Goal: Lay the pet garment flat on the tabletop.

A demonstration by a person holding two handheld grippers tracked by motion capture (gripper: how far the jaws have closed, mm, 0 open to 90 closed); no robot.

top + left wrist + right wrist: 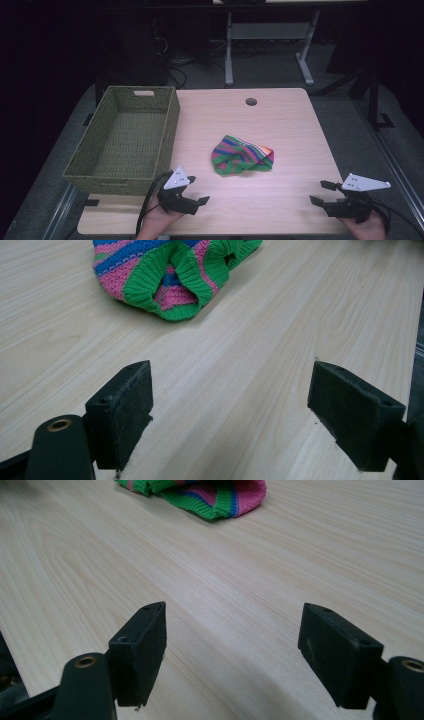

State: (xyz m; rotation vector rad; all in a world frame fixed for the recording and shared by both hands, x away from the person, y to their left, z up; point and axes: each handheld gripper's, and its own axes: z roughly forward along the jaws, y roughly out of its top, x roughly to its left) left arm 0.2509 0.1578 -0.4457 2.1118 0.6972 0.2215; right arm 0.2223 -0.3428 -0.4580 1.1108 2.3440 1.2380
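Pre-grasp: striped knit cloth (243, 155) lies crumpled mid-tabletop (280, 120), just right of the basket (125, 137) (empty); left gripper (197, 190) and right gripper (317, 192) fingers apart, empty, next reach in and pinch it.

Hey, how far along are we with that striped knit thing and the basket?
Nothing looks done yet: the striped knit garment lies crumpled mid-table and the woven basket beside it holds nothing. In hand: nothing; the left tool and right tool sit open near the table's front edge, both pointing at the garment. Left, probably: grasp it and, likely, put it in the basket.
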